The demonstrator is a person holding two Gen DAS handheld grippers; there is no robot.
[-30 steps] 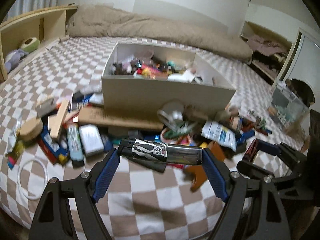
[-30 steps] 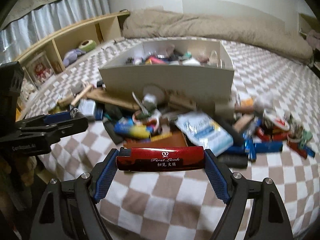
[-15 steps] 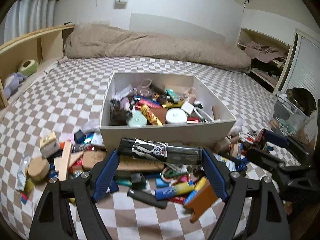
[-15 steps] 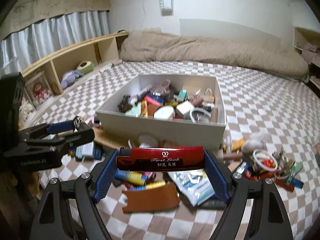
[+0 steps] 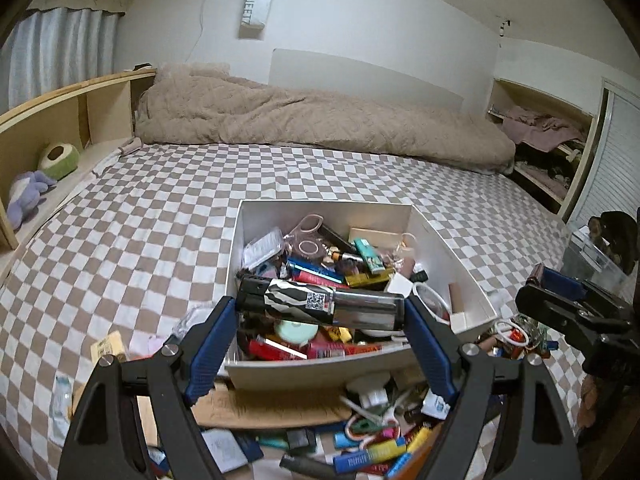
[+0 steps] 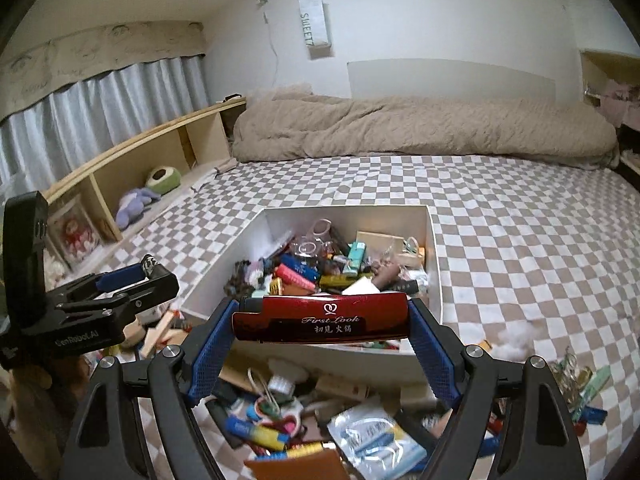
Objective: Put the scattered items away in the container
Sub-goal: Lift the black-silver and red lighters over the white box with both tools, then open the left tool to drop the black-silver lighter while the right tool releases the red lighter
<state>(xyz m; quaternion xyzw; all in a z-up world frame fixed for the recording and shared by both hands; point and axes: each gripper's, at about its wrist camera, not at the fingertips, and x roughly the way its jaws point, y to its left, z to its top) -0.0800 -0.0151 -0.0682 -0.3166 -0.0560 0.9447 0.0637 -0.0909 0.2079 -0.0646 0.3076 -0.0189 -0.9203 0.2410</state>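
Note:
My left gripper is shut on a zebra-striped lighter, held crosswise between the blue pads, just above the near wall of the white box. My right gripper is shut on a glossy red lighter, also crosswise, hovering over the near side of the same white box. The box is crowded with lighters and small items. Each gripper shows in the other's view: the right gripper at the right edge, the left gripper at the left.
Scattered lighters, scissors, packets and a wooden board lie on the checkered bed in front of the box. A beige duvet lies at the far end. A wooden shelf with soft toys runs along the left.
Both grippers have risen and moved forward with their lighters, from over the scattered pile to above the box's near side. The box's inside now shows from above.

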